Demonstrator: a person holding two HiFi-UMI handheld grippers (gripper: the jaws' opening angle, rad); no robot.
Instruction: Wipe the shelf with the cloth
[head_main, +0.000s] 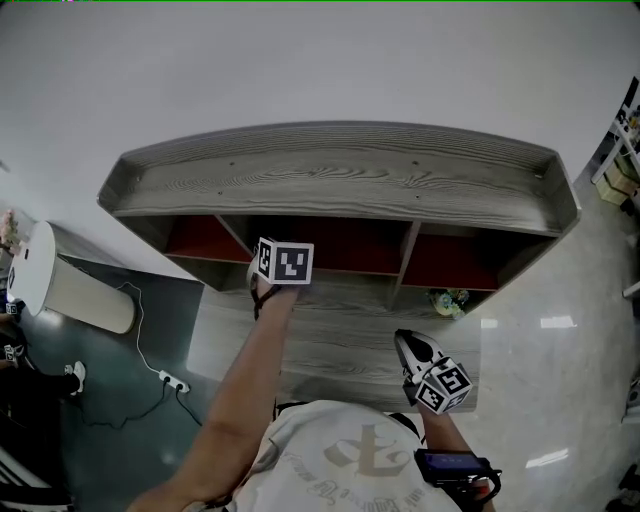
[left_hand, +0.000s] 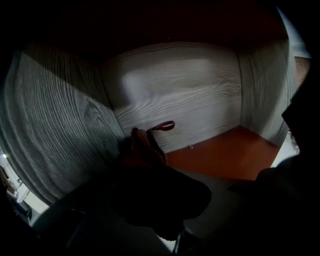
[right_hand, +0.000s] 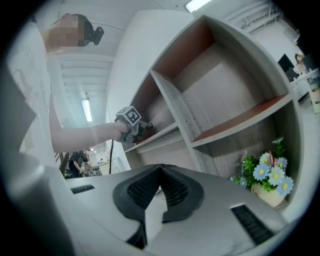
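The shelf (head_main: 340, 170) was grey wood-grain board, matt, with streaked grain. Its compartment floors (left_hand: 227, 155) looked smooth, red-brown, low sheen. The cloth (left_hand: 147, 142) was dark red fabric, crumpled, with a stitched loop. The right gripper (right_hand: 160, 170) had a matt grey plastic body and black ribbed pads (right_hand: 138, 190). The floor (head_main: 560, 350) was pale and glossy, mirroring lights.

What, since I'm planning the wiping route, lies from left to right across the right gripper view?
Left gripper, shut on the dark red cloth → upright grey wood-grain shelf divider → pot of blue and white flowers.
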